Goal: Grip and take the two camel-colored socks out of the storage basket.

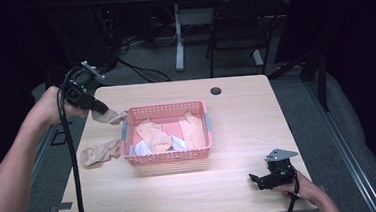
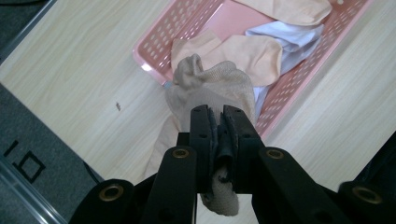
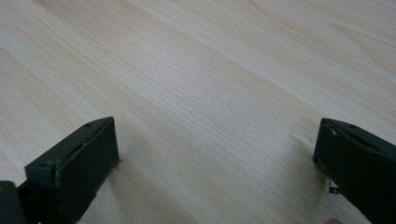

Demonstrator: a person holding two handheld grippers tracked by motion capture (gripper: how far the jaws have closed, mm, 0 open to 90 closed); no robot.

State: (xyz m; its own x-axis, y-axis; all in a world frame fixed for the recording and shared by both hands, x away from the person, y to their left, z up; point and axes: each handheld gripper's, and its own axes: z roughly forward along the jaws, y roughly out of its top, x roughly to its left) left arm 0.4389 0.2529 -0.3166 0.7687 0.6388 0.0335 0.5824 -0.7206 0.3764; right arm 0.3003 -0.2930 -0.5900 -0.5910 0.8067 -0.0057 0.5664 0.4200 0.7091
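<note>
Up left, the left gripper (image 1: 107, 110) pinches a limp knit beige sock (image 2: 212, 88) beside the perforated pink basket (image 1: 168, 157).

Readable text — almost none. Left gripper view: black marking on grey floor mat (image 2: 28, 161) beside table edge, bottom left corner — two blocky characters, look like "1" and "D" or "0", turned sideways, partly cut off; exact reading uncertain. Pink basket (image 2: 154, 44), socks, wooden tabletop (image 3: 196, 93), gripper bodies: no labels, brands or numbers legible. High view: too coarse, nothing readable on table, chair or floor.
</note>
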